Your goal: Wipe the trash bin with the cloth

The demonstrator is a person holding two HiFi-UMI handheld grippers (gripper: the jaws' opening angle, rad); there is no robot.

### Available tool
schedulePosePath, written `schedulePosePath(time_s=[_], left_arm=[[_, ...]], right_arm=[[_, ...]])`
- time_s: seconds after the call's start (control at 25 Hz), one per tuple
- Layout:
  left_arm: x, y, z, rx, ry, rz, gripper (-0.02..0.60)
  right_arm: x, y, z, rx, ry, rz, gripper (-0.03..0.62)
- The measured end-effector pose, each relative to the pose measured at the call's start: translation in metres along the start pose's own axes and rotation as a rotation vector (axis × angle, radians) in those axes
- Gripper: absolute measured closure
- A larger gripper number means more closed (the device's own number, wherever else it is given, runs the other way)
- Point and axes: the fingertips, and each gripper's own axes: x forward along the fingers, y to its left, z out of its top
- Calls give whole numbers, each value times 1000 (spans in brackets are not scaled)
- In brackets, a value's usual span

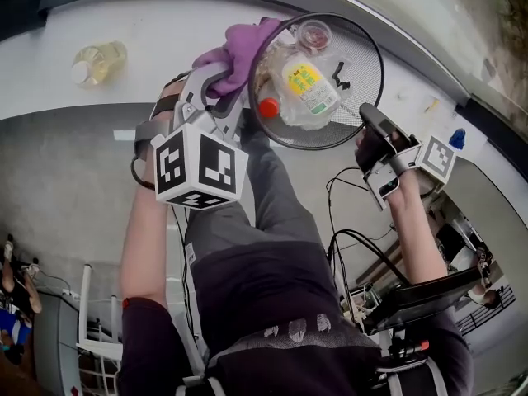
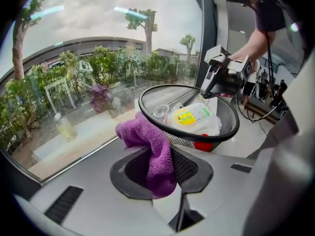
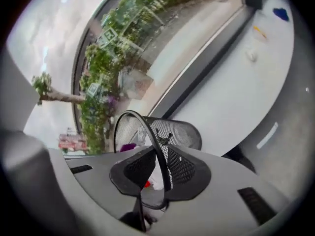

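Observation:
A black mesh trash bin (image 1: 363,52) is held tipped on its side over the white ledge. Inside lie a plastic bottle with a yellow label (image 1: 309,89), a red cap and a clear cup. My left gripper (image 1: 219,85) is shut on a purple cloth (image 1: 239,48), which rests against the bin's rim on its left side. In the left gripper view the cloth (image 2: 152,146) hangs between the pads and touches the bin (image 2: 226,114). My right gripper (image 1: 367,122) clamps the rim at the lower right. In the right gripper view the rim of the bin (image 3: 182,132) runs between its pads (image 3: 160,168).
A clear bottle of yellowish liquid (image 1: 97,63) lies on the white ledge (image 1: 49,31) at the left. A small blue object (image 1: 457,139) sits at the right by the window. Cables (image 1: 342,238) and a dark screen (image 1: 421,295) are at the lower right, a white frame (image 1: 91,320) at the lower left.

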Motion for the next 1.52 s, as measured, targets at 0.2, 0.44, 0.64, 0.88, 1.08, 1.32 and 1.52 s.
schedulePosePath(time_s=[0.2, 0.44, 0.64, 0.88, 1.08, 1.32, 1.52], left_arm=[[-13, -24, -11, 12, 42, -12, 497], [-19, -21, -21, -114, 46, 38, 497], [-8, 7, -2, -56, 23, 59, 499], [4, -7, -1, 4, 40, 10, 498], [4, -12, -1, 15, 46, 7, 499], [11, 24, 16, 131, 62, 93, 500], [1, 31, 9, 57, 79, 64, 500]], right_arm=[[-7, -7, -27, 169, -117, 79, 519], [-7, -19, -95, 88, 83, -24, 534], [4, 2, -104, -250, 267, -58, 490], [-8, 4, -79, -358, 319, -49, 325], [-8, -14, -75, -324, 297, -135, 456], [5, -9, -101, 165, 139, 27, 530], [37, 32, -132, 130, 201, 143, 501]])
